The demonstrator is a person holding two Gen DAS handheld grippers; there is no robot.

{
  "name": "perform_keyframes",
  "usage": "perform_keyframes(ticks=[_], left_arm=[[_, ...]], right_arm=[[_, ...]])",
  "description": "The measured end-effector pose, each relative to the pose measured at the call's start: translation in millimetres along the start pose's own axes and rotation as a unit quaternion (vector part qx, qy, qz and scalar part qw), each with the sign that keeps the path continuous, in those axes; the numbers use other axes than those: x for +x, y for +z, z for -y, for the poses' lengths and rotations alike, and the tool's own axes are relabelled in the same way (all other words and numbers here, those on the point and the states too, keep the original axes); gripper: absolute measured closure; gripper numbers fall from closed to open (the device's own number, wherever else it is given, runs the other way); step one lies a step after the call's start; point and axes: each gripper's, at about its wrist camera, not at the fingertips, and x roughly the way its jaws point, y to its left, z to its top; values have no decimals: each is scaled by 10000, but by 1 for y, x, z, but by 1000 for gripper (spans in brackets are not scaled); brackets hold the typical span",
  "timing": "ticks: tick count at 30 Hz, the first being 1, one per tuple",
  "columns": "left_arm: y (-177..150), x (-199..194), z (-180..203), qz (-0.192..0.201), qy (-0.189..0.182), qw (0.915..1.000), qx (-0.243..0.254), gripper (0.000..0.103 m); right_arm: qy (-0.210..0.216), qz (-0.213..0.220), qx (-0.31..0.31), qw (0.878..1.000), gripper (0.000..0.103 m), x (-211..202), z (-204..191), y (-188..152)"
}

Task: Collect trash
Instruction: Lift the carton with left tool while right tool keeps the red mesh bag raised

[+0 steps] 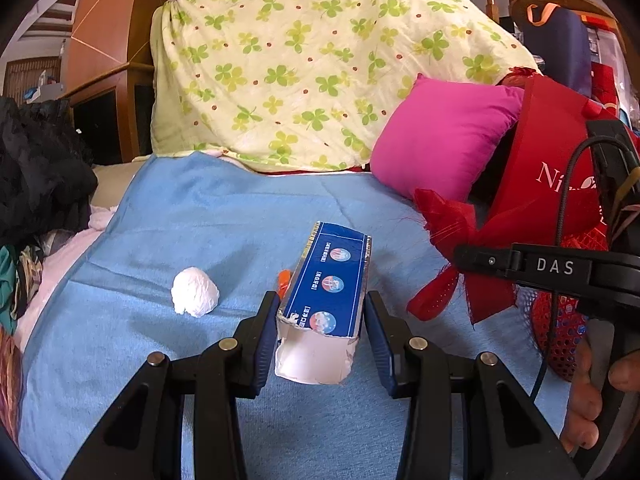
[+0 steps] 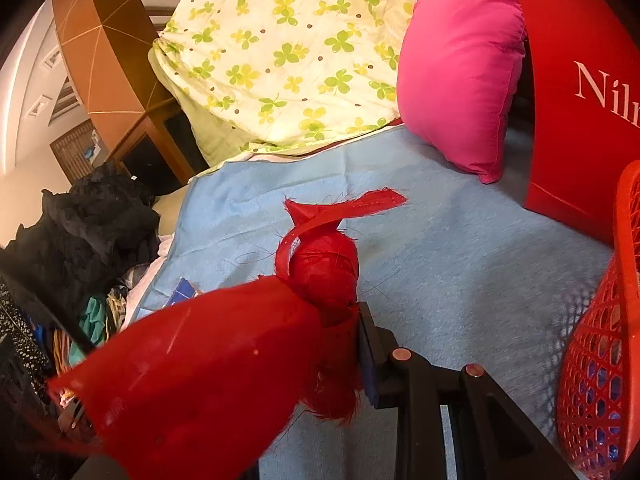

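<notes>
Left tool (image 1: 322,320) clamped on torn blue cardboard box (image 1: 326,292); right tool (image 2: 352,344) closed on knotted red mesh ribbon (image 2: 320,276). Crumpled white tissue ball (image 1: 195,292) lying on blue bedsheet (image 1: 192,216).

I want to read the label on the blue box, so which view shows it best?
The left wrist view: the blue box lies between the left gripper's pads, printed top facing the camera. The right wrist view shows only a blue corner behind the red ribbon.

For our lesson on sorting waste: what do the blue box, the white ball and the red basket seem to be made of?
Blue box: probably printed cardboard, glossy outside with silvery edges; the torn end shows a white inner face.
White ball: likely crumpled tissue or paper, matte and creased.
Red basket: apparently moulded plastic, a smooth rigid lattice.
</notes>
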Motion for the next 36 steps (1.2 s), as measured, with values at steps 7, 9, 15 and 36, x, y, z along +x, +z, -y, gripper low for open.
perform_keyframes(ticks=[7, 9, 15, 36], left_arm=[[-2, 2, -1, -63, 63, 10000, -4, 58], [-2, 3, -1, -83, 60, 9999, -12, 58], [-2, 4, 1, -125, 50, 9999, -7, 58], [-3, 5, 3, -165, 52, 9999, 5, 58]], right_arm=[[1, -72, -79, 9999, 74, 3, -5, -3], [1, -72, -76, 9999, 74, 3, -5, -3], [-5, -97, -60, 9999, 74, 4, -4, -3], [-12, -93, -58, 9999, 74, 2, -5, -2]])
